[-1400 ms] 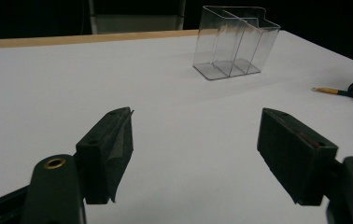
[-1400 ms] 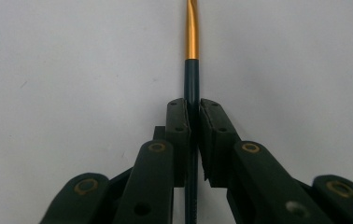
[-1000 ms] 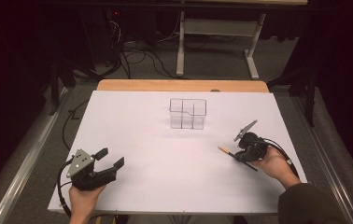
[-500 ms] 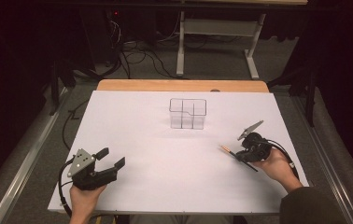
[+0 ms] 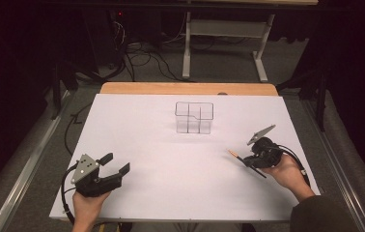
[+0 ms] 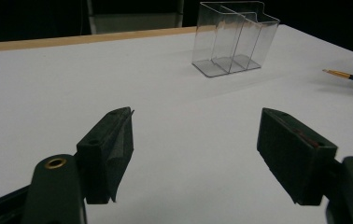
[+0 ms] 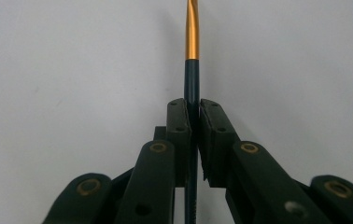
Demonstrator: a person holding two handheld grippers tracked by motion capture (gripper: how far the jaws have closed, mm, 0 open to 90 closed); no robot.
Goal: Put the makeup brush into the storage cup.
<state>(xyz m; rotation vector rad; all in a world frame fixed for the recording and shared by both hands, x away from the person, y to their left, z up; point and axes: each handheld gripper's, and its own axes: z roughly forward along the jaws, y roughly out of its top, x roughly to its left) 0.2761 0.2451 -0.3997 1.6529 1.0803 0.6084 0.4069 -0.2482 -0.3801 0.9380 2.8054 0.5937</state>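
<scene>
My right gripper (image 5: 249, 158) has its jaws clamped on a dark, gold-tipped brush (image 7: 192, 56) above the near-right worktop (image 5: 171, 145). My left gripper (image 5: 115, 165) sits near-left, jaws wide, empty.

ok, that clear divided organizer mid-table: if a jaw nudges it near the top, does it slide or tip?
Probably slides or tips easily: the clear organizer looks thin-walled, empty, so likely light. It stands taller than its base is deep, so a high push may tip it; a low one should slide it on the smooth white tabletop. Walls seem rigid but might crack if squeezed.
</scene>
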